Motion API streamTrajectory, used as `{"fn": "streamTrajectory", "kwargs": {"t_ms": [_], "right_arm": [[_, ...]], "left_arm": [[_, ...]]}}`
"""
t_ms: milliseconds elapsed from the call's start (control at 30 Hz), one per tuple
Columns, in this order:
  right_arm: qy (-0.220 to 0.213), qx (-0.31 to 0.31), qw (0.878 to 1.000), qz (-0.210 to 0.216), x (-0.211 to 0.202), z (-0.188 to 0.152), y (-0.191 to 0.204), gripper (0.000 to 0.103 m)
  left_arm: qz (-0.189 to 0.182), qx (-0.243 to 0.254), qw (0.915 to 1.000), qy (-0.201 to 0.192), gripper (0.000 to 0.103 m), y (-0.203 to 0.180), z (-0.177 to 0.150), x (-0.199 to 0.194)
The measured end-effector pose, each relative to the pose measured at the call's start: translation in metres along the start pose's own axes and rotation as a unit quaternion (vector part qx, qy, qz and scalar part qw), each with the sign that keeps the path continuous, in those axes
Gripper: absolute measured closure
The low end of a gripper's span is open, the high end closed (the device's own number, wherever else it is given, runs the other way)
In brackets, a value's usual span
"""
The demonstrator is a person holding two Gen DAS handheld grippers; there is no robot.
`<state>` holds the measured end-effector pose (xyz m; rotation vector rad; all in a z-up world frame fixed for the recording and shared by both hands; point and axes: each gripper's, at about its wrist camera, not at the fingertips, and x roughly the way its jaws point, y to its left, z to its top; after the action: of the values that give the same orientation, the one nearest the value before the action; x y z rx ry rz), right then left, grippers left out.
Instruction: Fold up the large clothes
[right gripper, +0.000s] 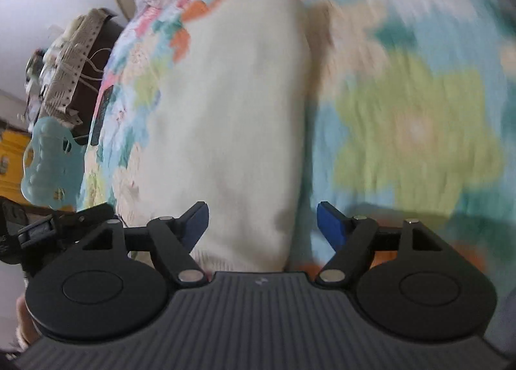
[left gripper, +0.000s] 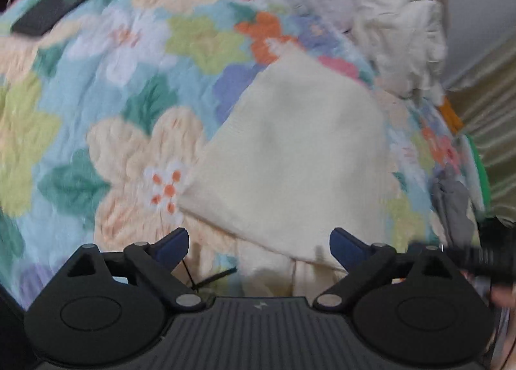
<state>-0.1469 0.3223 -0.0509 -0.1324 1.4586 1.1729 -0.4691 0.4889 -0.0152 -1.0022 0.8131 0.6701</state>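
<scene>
Folded cream garment (right gripper: 232, 118) lengthwise ahead on floral quilt (left gripper: 96, 105), both tongs spread, empty

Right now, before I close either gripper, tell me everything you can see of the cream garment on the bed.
The cream garment looks like a soft knit, plain and unpatterned, already folded into a compact, roughly rectangular bundle. It lies flat on the floral quilt, with looser cream layers showing under its near edge. A ribbed hem seems to show at the near end in the right wrist view. Both grippers are open just short of it, neither holding it. Motion blur hides finer detail.
</scene>
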Motion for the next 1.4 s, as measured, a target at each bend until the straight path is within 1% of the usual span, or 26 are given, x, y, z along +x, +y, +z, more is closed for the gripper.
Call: {"fn": "streamTrajectory", "kwargs": {"t_ms": [67, 133, 200, 233, 267, 300, 367, 400, 467, 500, 567, 600, 633, 667, 700, 767, 800, 867, 900, 933, 967, 1000, 1067, 1167, 1300, 1400], "right_arm": [[0.011, 0.030, 0.999, 0.029, 0.009, -0.011, -0.009, 0.029], [0.003, 0.044, 0.998, 0.047, 0.012, -0.017, -0.012, 0.039], [-0.008, 0.036, 0.998, 0.047, 0.012, -0.017, -0.010, 0.079], [-0.015, 0.033, 0.999, 0.040, 0.010, -0.015, -0.009, 0.084], [-0.021, 0.036, 0.998, 0.043, 0.007, -0.012, -0.010, 0.089], [-0.023, 0.040, 0.998, 0.052, 0.004, -0.012, -0.012, 0.091], [-0.029, 0.046, 0.995, 0.081, -0.004, -0.006, -0.011, 0.091], [-0.031, 0.047, 0.995, 0.088, -0.007, -0.005, -0.009, 0.091], [-0.032, 0.053, 0.993, 0.101, -0.012, -0.002, -0.006, 0.091], [-0.031, 0.057, 0.992, 0.108, -0.012, -0.001, -0.005, 0.091], [-0.031, 0.064, 0.991, 0.114, -0.012, -0.001, -0.004, 0.091], [-0.032, 0.065, 0.991, 0.115, -0.012, -0.001, -0.004, 0.091], [-0.034, 0.068, 0.990, 0.115, -0.012, -0.001, -0.004, 0.091], [-0.035, 0.075, 0.990, 0.117, -0.013, -0.001, -0.004, 0.091], [-0.036, 0.080, 0.989, 0.119, -0.013, -0.001, -0.005, 0.091], [-0.037, 0.087, 0.988, 0.124, -0.016, 0.001, -0.005, 0.091], [-0.039, 0.081, 0.988, 0.125, -0.017, 0.005, -0.001, 0.091], [-0.039, 0.073, 0.989, 0.126, -0.017, 0.010, 0.003, 0.091], [-0.038, 0.073, 0.988, 0.127, -0.015, 0.013, 0.005, 0.091], [-0.037, 0.074, 0.988, 0.129, -0.013, 0.015, 0.007, 0.091], [-0.036, 0.075, 0.988, 0.130, -0.013, 0.017, 0.008, 0.091], [-0.036, 0.074, 0.988, 0.132, -0.014, 0.018, 0.009, 0.091], [-0.036, 0.072, 0.988, 0.133, -0.016, 0.021, 0.012, 0.091], [-0.037, 0.076, 0.987, 0.134, -0.021, 0.027, 0.015, 0.091], [-0.033, 0.087, 0.986, 0.139, -0.022, 0.035, 0.016, 0.091], [-0.032, 0.092, 0.984, 0.148, -0.021, 0.038, 0.017, 0.091]], "left_arm": [[0.003, -0.006, 0.9995, 0.031, 0.008, -0.002, -0.001, 0.009], [-0.013, -0.017, 0.9983, 0.054, 0.008, -0.006, -0.010, 0.011], [-0.028, -0.025, 0.9974, 0.062, 0.004, -0.010, -0.016, 0.011], [-0.028, -0.034, 0.9969, 0.065, 0.003, -0.011, -0.018, 0.012], [-0.028, -0.044, 0.9963, 0.069, 0.003, -0.011, -0.019, 0.012], [-0.028, -0.054, 0.9955, 0.072, 0.003, -0.012, -0.021, 0.013], [-0.037, -0.085, 0.9934, 0.067, 0.002, -0.016, -0.028, 0.012], [-0.049, -0.099, 0.9917, 0.067, 0.001, -0.017, -0.031, 0.012], [-0.078, -0.141, 0.9847, 0.066, 0.001, -0.018, -0.039, 0.014], [-0.081, -0.167, 0.9810, 0.056, 0.001, -0.017, -0.042, 0.016], [-0.081, -0.219, 0.9718, 0.034, 0.001, -0.014, -0.049, 0.020], [-0.070, -0.247, 0.9663, 0.023, 0.001, -0.010, -0.050, 0.023], [-0.058, -0.277, 0.9591, 0.016, 0.001, -0.005, -0.053, 0.026], [-0.056, -0.297, 0.9531, 0.016, 0.001, -0.002, -0.054, 0.029], [-0.058, -0.305, 0.9501, 0.027, 0.001, 0.000, -0.056, 0.032], [-0.059, -0.315, 0.9453, 0.062, 0.001, 0.008, -0.061, 0.032], [-0.062, -0.320, 0.9427, 0.069, 0.001, 0.015, -0.066, 0.027], [-0.060, -0.326, 0.9418, 0.054, 0.001, 0.027, -0.072, 0.015], [-0.052, -0.330, 0.9414, 0.044, 0.001, 0.031, -0.073, 0.010], [-0.037, -0.339, 0.9398, 0.026, 0.001, 0.036, -0.078, -0.001], [-0.031, -0.350, 0.9363, 0.011, 0.001, 0.039, -0.082, -0.009], [-0.042, -0.364, 0.9305, 0.007, 0.001, 0.039, -0.086, -0.012], [-0.079, -0.384, 0.9198, 0.014, 0.001, 0.034, -0.090, -0.010], [-0.112, -0.384, 0.9164, 0.020, 0.001, 0.011, -0.083, 0.006], [-0.123, -0.393, 0.9110, 0.018, 0.001, -0.004, -0.076, 0.020], [-0.116, -0.398, 0.9097, 0.018, 0.001, -0.010, -0.072, 0.036]]}}
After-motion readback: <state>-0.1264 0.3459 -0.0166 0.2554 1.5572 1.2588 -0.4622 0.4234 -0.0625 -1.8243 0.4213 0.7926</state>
